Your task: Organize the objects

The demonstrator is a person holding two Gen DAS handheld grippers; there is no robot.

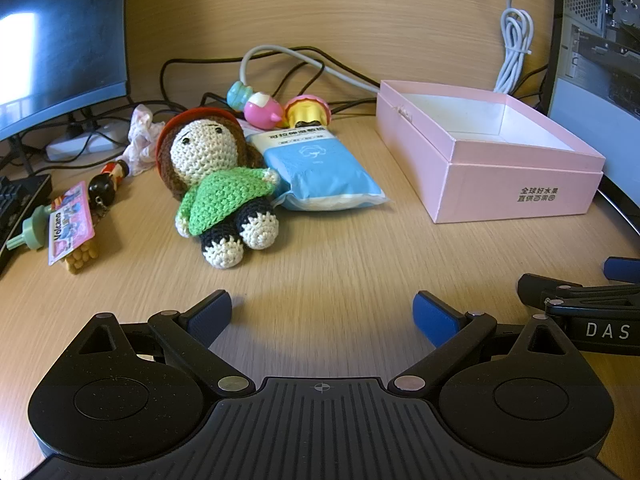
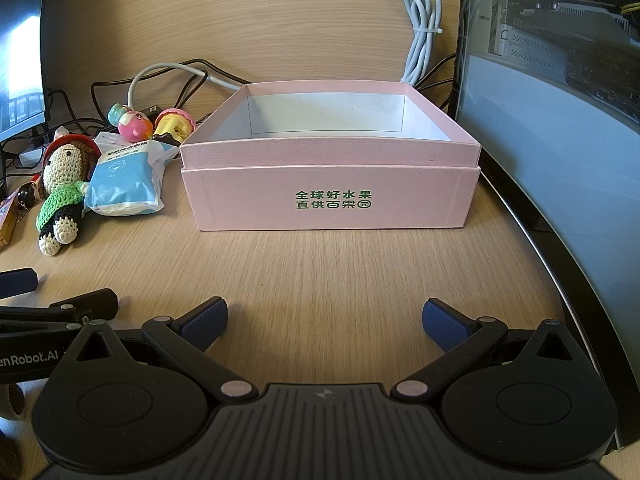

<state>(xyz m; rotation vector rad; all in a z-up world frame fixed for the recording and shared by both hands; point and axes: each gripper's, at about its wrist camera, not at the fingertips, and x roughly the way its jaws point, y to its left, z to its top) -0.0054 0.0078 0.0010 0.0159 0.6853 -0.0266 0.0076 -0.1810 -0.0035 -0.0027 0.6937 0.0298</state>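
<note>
Both sets of fingers spread wide, nothing between them. Left gripper (image 1: 322,316) hovers over bare wooden desk (image 1: 340,264), blue pads (image 1: 434,316) apart; right gripper (image 2: 324,322) just beside it on the right, also over bare desk, facing the box.

Left to right in the scene:
- Far left: monitor (image 1: 60,40), keyboard edge (image 1: 16,204) below it, white power strip (image 1: 84,142) and black cables behind.
- Left, mid-desk: green plastic piece (image 1: 28,232), pink "Volcano" card (image 1: 70,224) lying on a tan corn-like toy (image 1: 82,260), small black-headed figure (image 1: 106,188), crumpled pale wrapper (image 1: 140,140).
- Centre-left: crochet doll (image 1: 218,184), red hat, green top, lying on its back, feet toward the near side. Touching its right side, a blue tissue pack (image 1: 324,176), flat.
- Behind doll and pack: three small toys in a cluster: teal one (image 1: 238,94), pink one (image 1: 260,112), yellow-and-pink one (image 1: 308,114).
- Right: pink box (image 1: 500,184), open top, white inside, nothing visible in it, green print on near wall. Apart from the tissue pack.
- Behind the box: bundled white cable (image 1: 514,52) against the back panel.
- Far right: computer case (image 2: 560,60).

All the small things sit on the desk left of the box.
</note>
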